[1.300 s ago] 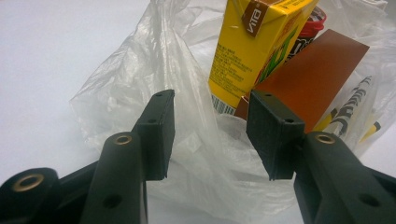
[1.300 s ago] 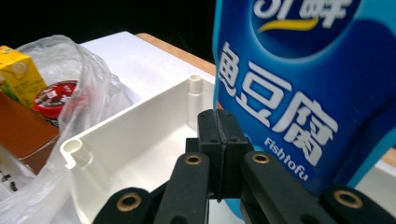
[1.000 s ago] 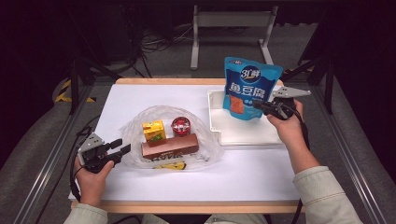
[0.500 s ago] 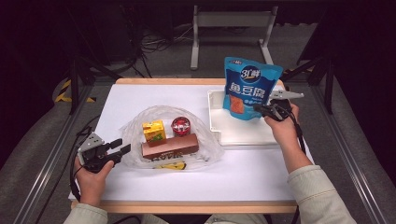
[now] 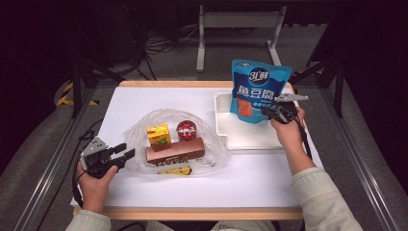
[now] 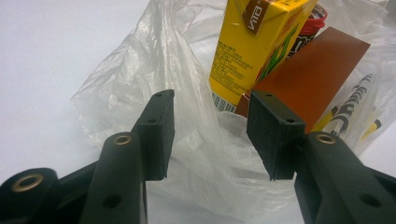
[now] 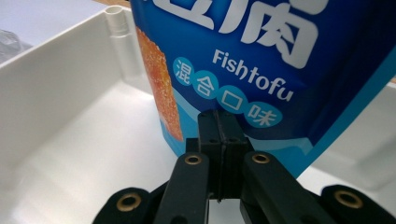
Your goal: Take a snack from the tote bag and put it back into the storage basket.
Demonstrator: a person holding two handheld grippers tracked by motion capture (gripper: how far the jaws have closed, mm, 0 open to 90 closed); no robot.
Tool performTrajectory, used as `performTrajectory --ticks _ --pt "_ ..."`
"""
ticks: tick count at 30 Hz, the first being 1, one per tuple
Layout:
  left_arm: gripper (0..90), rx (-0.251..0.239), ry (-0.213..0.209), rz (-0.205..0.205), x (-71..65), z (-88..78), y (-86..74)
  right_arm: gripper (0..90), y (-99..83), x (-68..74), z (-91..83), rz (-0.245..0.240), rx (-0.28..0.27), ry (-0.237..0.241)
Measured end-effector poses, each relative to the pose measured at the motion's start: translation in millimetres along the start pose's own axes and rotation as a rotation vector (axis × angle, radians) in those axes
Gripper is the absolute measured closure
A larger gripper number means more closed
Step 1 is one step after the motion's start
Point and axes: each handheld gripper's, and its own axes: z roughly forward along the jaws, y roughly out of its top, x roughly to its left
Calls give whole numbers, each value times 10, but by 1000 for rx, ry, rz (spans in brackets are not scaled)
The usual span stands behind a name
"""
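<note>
A blue fish tofu bag (image 5: 257,89) stands upright over the white tray (image 5: 245,139), its lower right corner pinched in my right gripper (image 5: 270,113). In the right gripper view the pads (image 7: 219,122) are shut on the bag's bottom edge (image 7: 261,56), above the tray floor (image 7: 70,121). My left gripper (image 5: 124,150) rests open at the left edge of a clear plastic bag (image 5: 137,139). In the left gripper view the jaws (image 6: 210,130) stand apart with crumpled plastic (image 6: 140,79) between them and no pad pressing on it.
On the plastic bag lie a yellow juice carton (image 5: 159,135), a red can (image 5: 186,130), a brown box (image 5: 175,151) and a yellow-black packet (image 5: 175,170). The white table (image 5: 250,187) has wooden edges front and back. A metal stand (image 5: 235,19) stands beyond it.
My right hand has sunk a little toward the tray with the blue bag. The left gripper has stayed where it was.
</note>
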Motion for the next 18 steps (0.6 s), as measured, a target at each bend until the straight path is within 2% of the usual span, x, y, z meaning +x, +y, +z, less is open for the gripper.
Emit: performTrajectory --ticks 12,18 --pt "520 -2 0 -5 -2 4 -1 899 -10 -80 42 37 5 -36" --pt "519 -4 -2 -3 7 -7 -2 898 -30 -85 69 52 7 -28"
